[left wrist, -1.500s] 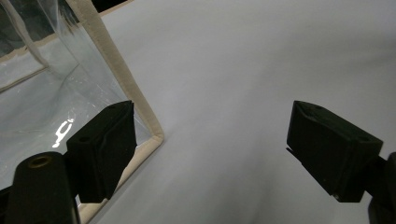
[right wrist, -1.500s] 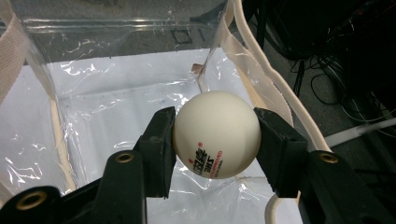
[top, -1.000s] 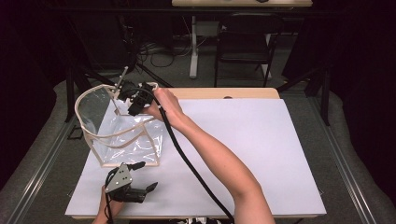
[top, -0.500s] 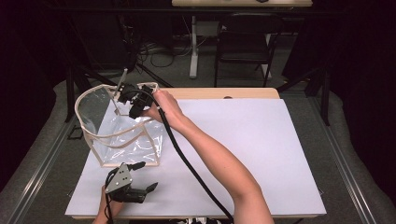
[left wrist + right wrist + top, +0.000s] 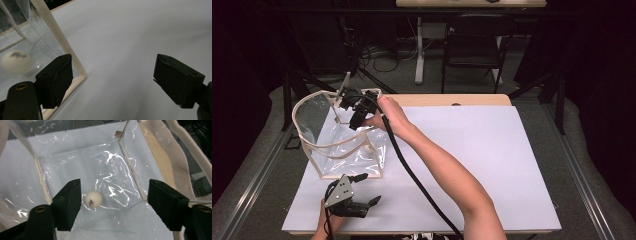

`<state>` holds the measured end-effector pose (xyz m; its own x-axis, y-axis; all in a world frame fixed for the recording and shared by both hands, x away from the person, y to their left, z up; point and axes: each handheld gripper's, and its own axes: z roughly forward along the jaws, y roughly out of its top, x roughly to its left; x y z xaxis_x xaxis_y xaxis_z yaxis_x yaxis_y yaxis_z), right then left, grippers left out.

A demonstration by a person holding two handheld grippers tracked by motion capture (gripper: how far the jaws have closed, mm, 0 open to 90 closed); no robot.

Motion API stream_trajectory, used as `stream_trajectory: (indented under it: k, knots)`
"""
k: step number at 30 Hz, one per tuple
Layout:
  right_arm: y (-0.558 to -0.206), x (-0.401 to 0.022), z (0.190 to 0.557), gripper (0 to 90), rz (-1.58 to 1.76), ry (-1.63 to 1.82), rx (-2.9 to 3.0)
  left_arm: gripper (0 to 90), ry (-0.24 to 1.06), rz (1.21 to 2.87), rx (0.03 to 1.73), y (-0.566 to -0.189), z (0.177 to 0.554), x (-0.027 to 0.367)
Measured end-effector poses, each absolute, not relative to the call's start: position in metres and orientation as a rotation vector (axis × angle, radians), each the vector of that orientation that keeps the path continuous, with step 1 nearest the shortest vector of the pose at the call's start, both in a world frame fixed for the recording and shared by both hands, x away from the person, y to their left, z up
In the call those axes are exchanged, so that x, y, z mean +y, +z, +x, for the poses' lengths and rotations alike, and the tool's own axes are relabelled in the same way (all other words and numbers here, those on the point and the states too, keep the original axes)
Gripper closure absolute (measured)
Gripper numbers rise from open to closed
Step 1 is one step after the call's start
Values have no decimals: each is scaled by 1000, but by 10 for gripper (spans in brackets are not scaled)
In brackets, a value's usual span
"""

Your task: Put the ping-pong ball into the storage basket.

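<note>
**Ball in the bag, fingers off it**

Little white ball (image 5: pixel 93 198) with dark print, sitting on the clear floor of the bag, low centre in the right gripper view and blurred at mid left in the left gripper view. Probably hollow and featherlight, hard and smooth, so likely to roll or skitter at a nudge. Best pinched across the middle, square on, gently.

Clear plastic bag (image 5: pixel 362 145) with cream webbing trim and handles, upper left of the high view, standing open on the white desk (image 5: pixel 472 150). Floppy, crinkly walls, prone to sagging; firmest hold looks like the webbing rim. Nothing else spotted inside, just the ball.

Right gripper (image 5: pixel 357 119) hanging over the bag mouth, pointing down, fingers just opened to about half, nothing between them. Left gripper (image 5: pixel 364 189) low on the desk by the bag's near corner, fingers wide, empty.
</note>
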<state>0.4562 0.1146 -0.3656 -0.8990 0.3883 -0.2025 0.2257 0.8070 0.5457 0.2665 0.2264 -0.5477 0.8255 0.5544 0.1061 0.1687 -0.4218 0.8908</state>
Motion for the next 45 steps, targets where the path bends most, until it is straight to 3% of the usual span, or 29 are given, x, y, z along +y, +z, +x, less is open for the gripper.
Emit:
stream_trajectory:
  k: [4, 21, 45]
  knots:
    - [-358, 107, 456, 153, 501, 828, 2670, 162, 478, 1988, 535, -548, 267, 227]
    - [-329, 67, 451, 100, 543, 977, 2616, 162, 470, 1994, 540, -548, 267, 226]
    - [-328, 17, 445, 31, 613, 966, 2551, 162, 462, 1998, 535, -549, 267, 224]
